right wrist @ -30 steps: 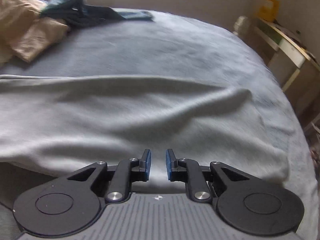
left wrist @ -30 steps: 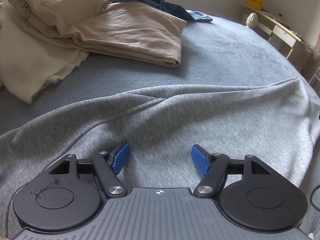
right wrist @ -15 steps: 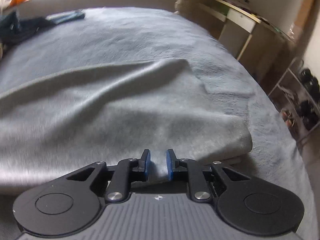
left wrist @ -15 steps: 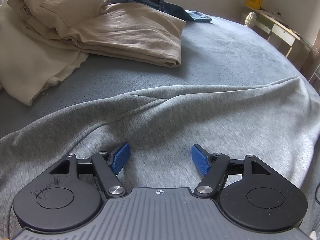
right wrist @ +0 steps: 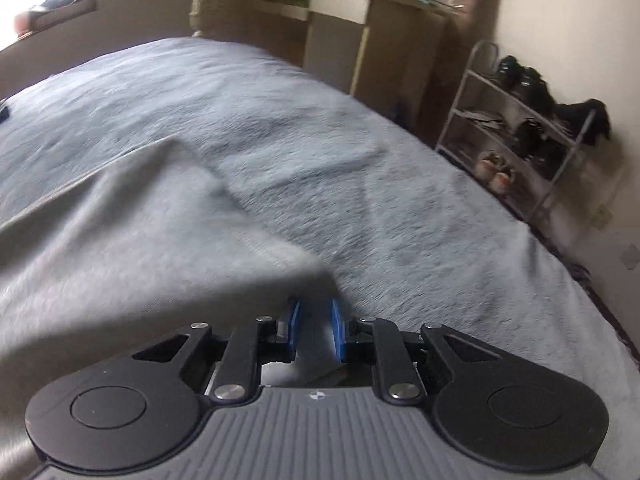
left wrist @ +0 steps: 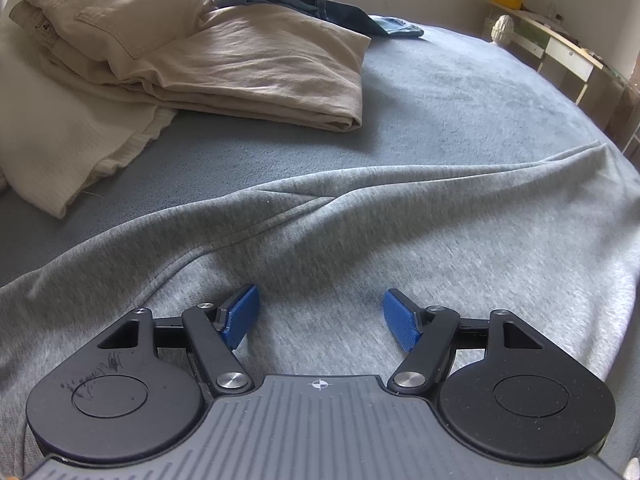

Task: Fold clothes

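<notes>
Left tool [left wrist: 320, 316] hangs wide open over the grey garment [left wrist: 420, 248], gripping nothing. Right tool [right wrist: 314, 322] is pinched on that garment's corner [right wrist: 160, 240], cloth between the blue pads. Garment spread on the bed [left wrist: 460, 112]; beige folded pile [left wrist: 240, 60] farther back.

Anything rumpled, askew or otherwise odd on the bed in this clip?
The grey knit garment is not flat: a raised diagonal crease runs across it. Behind it, the cream knit garment lies loose beside the folded beige trousers. Nothing looks damaged.
</notes>
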Tool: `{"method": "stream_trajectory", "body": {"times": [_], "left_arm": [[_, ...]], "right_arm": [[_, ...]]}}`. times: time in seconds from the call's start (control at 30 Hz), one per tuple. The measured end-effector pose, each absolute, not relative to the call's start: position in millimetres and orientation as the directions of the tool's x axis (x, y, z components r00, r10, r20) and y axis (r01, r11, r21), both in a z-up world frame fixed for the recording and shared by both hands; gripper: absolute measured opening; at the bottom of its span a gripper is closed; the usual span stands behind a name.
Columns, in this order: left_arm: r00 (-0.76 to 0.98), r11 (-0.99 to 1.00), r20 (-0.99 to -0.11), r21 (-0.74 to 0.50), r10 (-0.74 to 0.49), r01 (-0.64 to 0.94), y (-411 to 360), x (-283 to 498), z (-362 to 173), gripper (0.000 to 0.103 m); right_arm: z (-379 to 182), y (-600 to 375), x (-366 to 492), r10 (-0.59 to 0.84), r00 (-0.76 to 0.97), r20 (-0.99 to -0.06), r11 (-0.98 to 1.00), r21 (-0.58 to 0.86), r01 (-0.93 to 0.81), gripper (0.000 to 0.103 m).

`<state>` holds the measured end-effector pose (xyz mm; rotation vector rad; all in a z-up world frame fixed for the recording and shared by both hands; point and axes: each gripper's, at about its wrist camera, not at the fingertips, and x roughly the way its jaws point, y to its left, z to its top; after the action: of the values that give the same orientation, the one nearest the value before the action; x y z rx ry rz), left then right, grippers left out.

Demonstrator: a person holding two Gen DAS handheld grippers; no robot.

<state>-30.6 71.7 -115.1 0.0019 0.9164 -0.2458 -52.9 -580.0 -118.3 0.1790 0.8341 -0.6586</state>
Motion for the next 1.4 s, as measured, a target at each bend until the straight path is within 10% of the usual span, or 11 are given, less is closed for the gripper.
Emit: {"method": "stream_trajectory", "body": {"times": [0.23,0.5,0.87,1.17,1.4], "left_arm": [[0.575,0.973,-0.795,-0.078,-0.192,0.216,67.4,-28.1,-116.0,0.071],[0.578,0.973,-0.795,-0.070,-0.187,0.218,66.8,-28.0,-116.4,0.072],[0.562,0.972,-0.808,-0.053,-0.176,0.229,63.5,-24.3,-116.4,0.073],[0.563,0.971,-0.808,-0.049,-0.176,0.233,64.0,-23.9,-116.8,0.074],[0.568,0.969,-0.801,-0.057,-0.188,0.240,65.5,-25.1,-117.1,0.074]], "right_arm": [[-100.1,-491.8,-33.8,0.018,0.694,-0.720,0.982,0.145,0.124,0.017],[-121.3,-562.3,29.0,-0.352,0.581,-0.733,0.864,-0.016,0.504,0.006],[-98.5,-571.4,74.4,-0.177,0.651,-0.739,0.774,0.304,0.556,0.025],[-108.9,-558.9,116.6,-0.167,0.488,-0.857,0.725,0.229,0.650,0.026],[-103.9,-552.4,116.9,-0.225,0.506,-0.833,0.747,0.186,0.638,0.002]]}}
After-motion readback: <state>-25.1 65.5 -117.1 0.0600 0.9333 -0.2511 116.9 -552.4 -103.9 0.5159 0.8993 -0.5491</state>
